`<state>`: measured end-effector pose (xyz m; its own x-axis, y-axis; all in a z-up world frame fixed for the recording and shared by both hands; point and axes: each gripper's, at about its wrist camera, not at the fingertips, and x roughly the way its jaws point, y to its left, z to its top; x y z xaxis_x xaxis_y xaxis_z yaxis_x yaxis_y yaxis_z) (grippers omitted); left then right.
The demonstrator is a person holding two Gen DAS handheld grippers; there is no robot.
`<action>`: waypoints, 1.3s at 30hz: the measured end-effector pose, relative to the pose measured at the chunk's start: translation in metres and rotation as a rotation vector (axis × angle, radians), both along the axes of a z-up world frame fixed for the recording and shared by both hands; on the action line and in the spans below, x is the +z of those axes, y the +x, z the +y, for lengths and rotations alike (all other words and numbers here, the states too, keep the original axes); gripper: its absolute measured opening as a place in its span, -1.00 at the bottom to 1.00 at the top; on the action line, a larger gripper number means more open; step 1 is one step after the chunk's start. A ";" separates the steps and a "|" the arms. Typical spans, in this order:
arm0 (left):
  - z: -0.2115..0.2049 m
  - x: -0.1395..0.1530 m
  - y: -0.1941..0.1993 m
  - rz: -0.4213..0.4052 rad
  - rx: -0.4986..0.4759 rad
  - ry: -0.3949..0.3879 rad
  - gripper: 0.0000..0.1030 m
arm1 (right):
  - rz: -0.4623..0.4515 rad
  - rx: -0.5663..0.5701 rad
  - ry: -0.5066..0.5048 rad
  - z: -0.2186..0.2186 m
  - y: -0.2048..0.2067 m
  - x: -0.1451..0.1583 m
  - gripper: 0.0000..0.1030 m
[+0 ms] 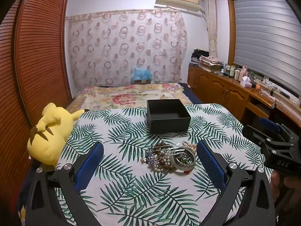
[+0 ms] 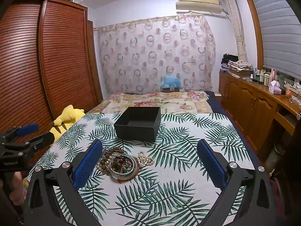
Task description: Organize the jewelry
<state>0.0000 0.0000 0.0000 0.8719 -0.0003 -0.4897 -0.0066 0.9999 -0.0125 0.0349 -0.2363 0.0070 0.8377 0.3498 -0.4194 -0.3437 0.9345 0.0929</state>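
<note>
Lying tangled, jewelry heap point(image 1: 170, 157): pearls, brown beads, bangle, near black box point(image 1: 168, 115).

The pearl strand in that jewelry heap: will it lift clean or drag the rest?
The pearl strand looks floppy and would likely droop. It lies tangled with brown beads beside the bangle, so neighbours may drag along. Round beads could slip between the jaws.
</note>
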 end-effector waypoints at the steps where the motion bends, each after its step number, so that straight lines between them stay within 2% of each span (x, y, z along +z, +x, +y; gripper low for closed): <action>1: 0.000 0.000 0.000 -0.001 0.001 0.000 0.85 | 0.000 0.001 0.000 0.000 0.001 -0.001 0.96; 29: 0.000 0.000 0.000 -0.002 0.000 -0.001 0.85 | 0.000 0.001 0.000 0.000 0.000 0.000 0.96; 39: -0.002 -0.008 0.007 0.026 -0.010 -0.007 0.85 | 0.007 0.006 0.000 0.001 -0.001 -0.004 0.96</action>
<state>0.0065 -0.0015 -0.0081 0.8586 -0.0122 -0.5125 0.0026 0.9998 -0.0194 0.0340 -0.2356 0.0032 0.8329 0.3543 -0.4252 -0.3483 0.9326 0.0949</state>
